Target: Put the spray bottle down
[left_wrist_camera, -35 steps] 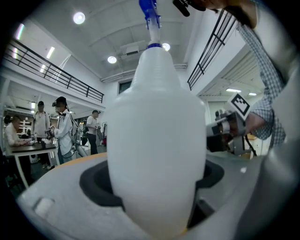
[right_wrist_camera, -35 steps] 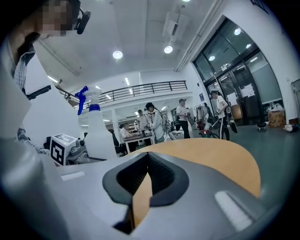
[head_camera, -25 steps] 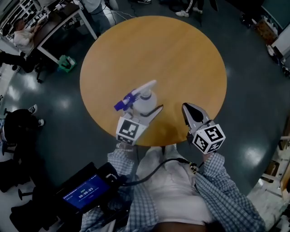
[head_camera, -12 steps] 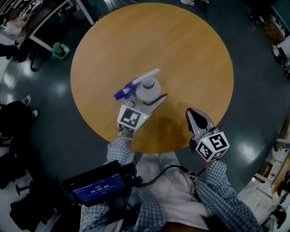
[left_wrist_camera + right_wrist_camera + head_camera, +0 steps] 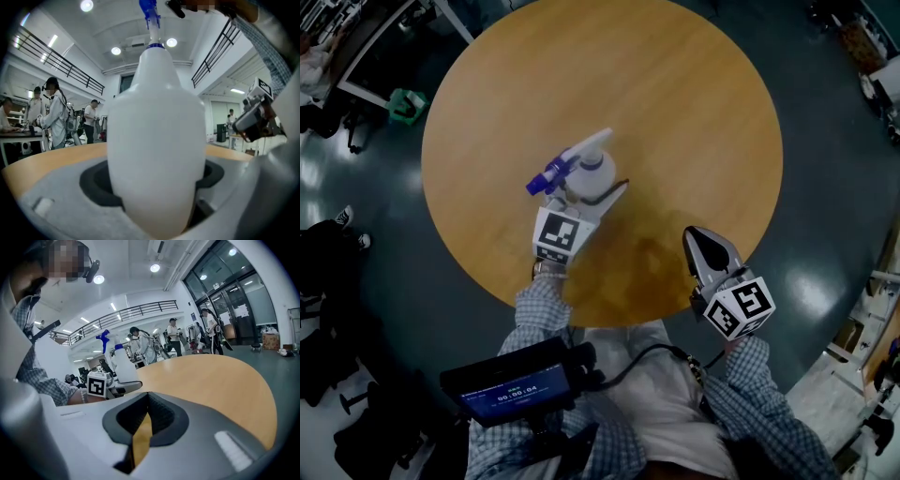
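A white spray bottle (image 5: 587,172) with a blue nozzle (image 5: 546,176) stands roughly upright over the near left part of the round wooden table (image 5: 675,103). My left gripper (image 5: 592,192) is shut on its body. In the left gripper view the bottle (image 5: 157,140) fills the middle between the jaws. Whether its base touches the table is hidden. My right gripper (image 5: 701,242) hangs over the table's near edge, to the right of the bottle, shut with nothing in it. In the right gripper view its jaws (image 5: 147,401) meet, and the bottle (image 5: 119,364) shows at left.
The table top is bare wood apart from the bottle. Dark floor surrounds it. A desk (image 5: 366,56) and a green box (image 5: 406,103) stand at the far left. People (image 5: 54,117) stand beyond the table.
My left gripper has carried the bottle a little further in over the table and to the left. The right gripper has stayed near the front edge.
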### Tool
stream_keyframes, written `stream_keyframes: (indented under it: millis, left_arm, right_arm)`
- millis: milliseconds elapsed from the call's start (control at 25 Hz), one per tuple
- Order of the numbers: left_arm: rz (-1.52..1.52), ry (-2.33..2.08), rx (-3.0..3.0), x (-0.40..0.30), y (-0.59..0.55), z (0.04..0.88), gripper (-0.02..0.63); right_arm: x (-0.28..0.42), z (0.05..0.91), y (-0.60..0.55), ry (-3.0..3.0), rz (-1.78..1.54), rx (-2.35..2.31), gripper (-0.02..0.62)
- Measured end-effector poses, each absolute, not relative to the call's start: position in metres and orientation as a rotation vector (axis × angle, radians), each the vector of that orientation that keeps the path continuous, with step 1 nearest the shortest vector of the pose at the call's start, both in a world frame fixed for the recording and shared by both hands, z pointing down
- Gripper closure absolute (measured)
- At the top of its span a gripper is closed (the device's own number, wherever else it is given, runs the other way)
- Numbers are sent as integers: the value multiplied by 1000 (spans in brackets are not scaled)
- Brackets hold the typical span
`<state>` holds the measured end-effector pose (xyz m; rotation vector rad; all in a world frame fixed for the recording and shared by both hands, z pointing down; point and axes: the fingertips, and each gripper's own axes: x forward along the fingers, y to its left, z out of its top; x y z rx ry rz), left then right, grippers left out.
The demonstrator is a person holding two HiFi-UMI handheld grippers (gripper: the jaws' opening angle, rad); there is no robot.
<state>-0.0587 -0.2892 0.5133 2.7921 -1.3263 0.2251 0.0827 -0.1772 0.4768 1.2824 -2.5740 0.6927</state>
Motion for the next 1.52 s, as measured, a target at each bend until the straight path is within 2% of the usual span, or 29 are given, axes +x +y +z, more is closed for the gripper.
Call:
stream_keyframes:
  millis: [320, 1000, 1240, 1520]
  left_arm:
    - [291, -1253, 2833, -45, -281, 529, 184]
    - [213, -1262, 2766, -55, -273, 539, 184]
    - [199, -1222, 2733, -51, -267, 536, 147]
    - [199, -1303, 2694, -69, -257, 532, 146]
  right_arm:
    - [91, 484, -180, -2559, 707, 1274, 592]
    - [81, 495, -173, -2577, 746, 1234, 592]
    - [86, 494, -169, -2583, 735, 1219, 592]
    - [80, 488, -179, -2608, 717, 1169, 592]
